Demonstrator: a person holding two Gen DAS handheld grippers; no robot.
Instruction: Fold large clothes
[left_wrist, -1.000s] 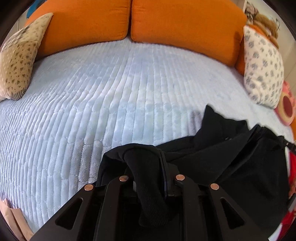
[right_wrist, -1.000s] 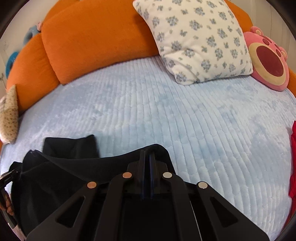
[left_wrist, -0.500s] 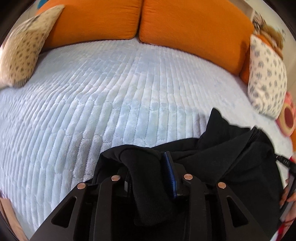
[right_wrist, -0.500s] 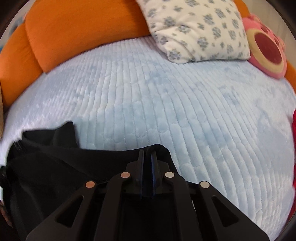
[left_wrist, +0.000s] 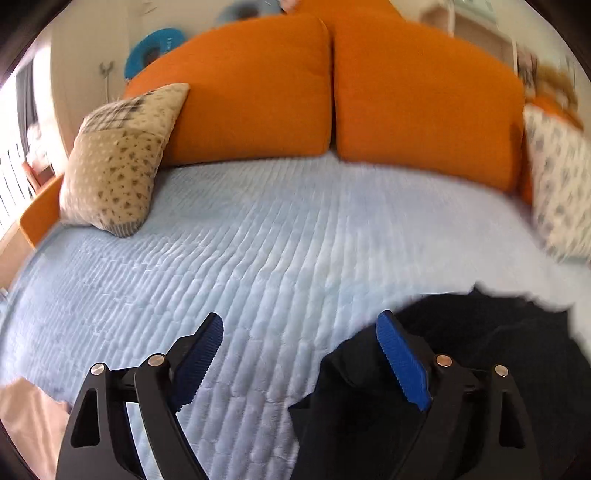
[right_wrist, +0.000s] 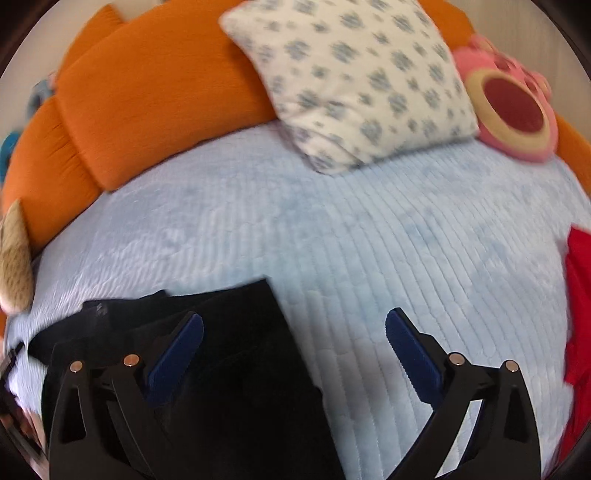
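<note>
Left wrist view: the left tool (left_wrist: 299, 343) stands wide, its jaws opening, with only the pale blue ribbed plush bed cover (left_wrist: 280, 243) between the blue ridged pads (left_wrist: 402, 363). The black soft-fabric garment (left_wrist: 480, 354) lies on the bed to the right of that tool; its edge passes behind the right-hand finger, and no pad presses on it.

Right wrist view: the right tool (right_wrist: 293, 347) is likewise wide and opening, holding nothing. The same black garment (right_wrist: 236, 369) lies flat under and beyond its left finger, with one straight edge and a squared corner pointing toward the headboard.

Judgement: a fold has just been laid and both tools are letting go. The garment looks partly folded, not finished. The next move likely calls for picking a fresh edge or corner of the black fabric with each tool, gripping one layer stack cleanly, and carrying it across without dragging the layers beneath. Black on black makes edges hard to read.

Surroundings: the bed is backed by large orange cushions (left_wrist: 258, 88). A beige speckled pillow (left_wrist: 118, 162) leans at the left; a white pillow with grey-blue flower print (right_wrist: 354, 77) and a pink round plush toy (right_wrist: 513, 107) sit at the right. A red cloth (right_wrist: 578, 302) lies at the bed's right edge, well apart from the garment. Both views are slightly blurred.
</note>
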